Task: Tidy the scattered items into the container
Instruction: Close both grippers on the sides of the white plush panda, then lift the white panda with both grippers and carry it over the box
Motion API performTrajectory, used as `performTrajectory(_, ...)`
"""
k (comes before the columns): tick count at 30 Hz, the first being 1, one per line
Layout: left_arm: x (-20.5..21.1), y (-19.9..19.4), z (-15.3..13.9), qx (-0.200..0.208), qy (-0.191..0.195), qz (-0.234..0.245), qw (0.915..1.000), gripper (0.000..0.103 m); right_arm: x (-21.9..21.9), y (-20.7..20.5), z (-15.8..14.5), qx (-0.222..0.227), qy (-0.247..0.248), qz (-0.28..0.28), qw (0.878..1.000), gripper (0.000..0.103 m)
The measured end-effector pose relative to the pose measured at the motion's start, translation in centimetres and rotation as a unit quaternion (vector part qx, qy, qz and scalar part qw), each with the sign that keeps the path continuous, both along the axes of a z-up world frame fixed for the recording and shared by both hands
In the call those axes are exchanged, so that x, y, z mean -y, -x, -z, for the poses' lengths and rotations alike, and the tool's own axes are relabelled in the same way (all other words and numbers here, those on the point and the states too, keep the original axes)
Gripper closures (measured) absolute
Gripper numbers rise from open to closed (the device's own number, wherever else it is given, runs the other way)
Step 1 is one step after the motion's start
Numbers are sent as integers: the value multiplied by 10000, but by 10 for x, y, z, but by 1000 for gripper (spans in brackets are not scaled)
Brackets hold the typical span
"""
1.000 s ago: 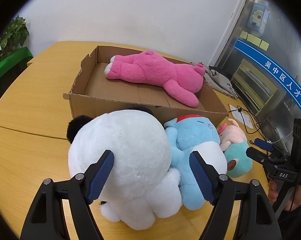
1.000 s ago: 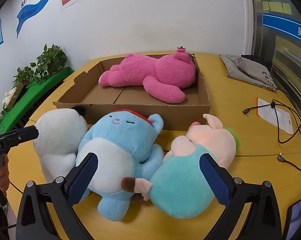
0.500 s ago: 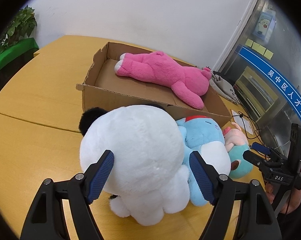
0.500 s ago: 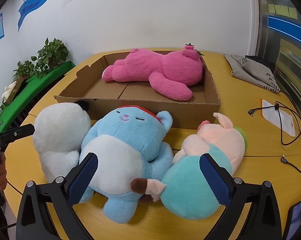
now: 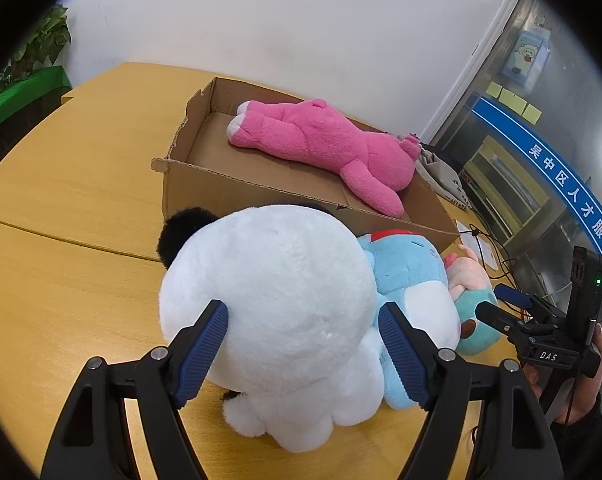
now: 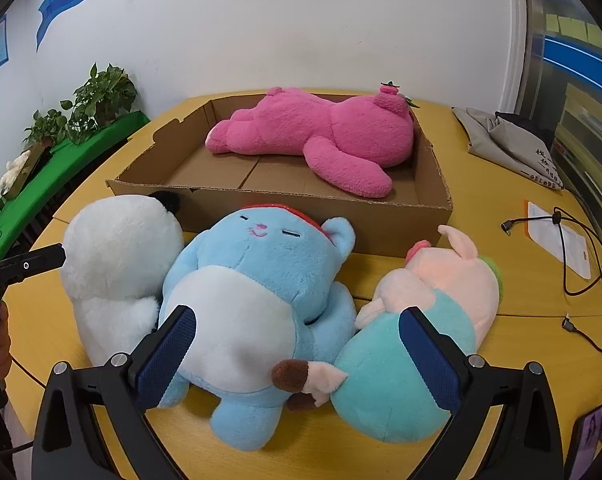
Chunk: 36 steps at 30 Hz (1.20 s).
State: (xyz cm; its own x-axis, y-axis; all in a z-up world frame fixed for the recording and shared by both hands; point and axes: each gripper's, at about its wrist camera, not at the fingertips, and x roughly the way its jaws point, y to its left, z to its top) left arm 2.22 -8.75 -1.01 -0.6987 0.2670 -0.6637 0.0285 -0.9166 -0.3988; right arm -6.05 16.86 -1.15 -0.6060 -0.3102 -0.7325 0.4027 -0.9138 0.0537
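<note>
Both wrist views have drawn nearer to the plush toys than a second ago, so the toys fill more of each picture while the toys themselves lie as before. Taking the cardboard box (image 6: 237, 200) as landmark: a pink plush (image 6: 321, 136) lies inside it along the far wall, leaving bare floor toward the near wall. Just outside the near wall, on the yellow table (image 5: 61, 280), three toys touch in a row: a white plush (image 5: 269, 312), a blue plush (image 6: 261, 280) and a pink-and-teal plush (image 6: 425, 320). The left gripper (image 5: 303, 350) is spread wide with the white plush between its pads, the left pad right at the fur; whether either presses I cannot tell. The right gripper (image 6: 297, 356) gapes wide over the blue and teal toys, gripping nothing. Open table lies left of the box; cables (image 6: 573, 256) and a grey bag (image 6: 509, 140) lie right.
</note>
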Motion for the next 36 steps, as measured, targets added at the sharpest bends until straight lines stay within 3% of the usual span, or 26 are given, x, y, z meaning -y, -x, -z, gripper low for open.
performTrajectory(8,16,-1,1,-71,-304,-10,9995,25,21,-6,-8,-137,105,-564,9983,0)
performTrajectory(12,33,4,14,155,-504,-138,9985,25,58,-14,-11,-192,32,-1434,9895,0)
performTrajectory(14,39,10,24,289,-669,-122,9973,20,81,-17,-7,-152,19,-1836,9829,0)
performTrajectory(16,43,15,27,229,-865,-61,9960,20,107,-14,2,-33,90,-2136,9769,0)
performTrajectory(22,65,23,31,251,-1105,-214,9933,20,166,16,31,436,254,-2340,9709,0)
performTrajectory(25,74,21,34,192,-1210,-295,9920,20,181,12,31,329,141,-2526,9669,0)
performTrajectory(32,77,28,28,-50,-1040,141,9945,20,179,13,23,309,128,-2427,9695,0)
performTrajectory(36,88,36,24,-222,-1186,412,9918,20,171,18,20,490,271,-2234,9731,0)
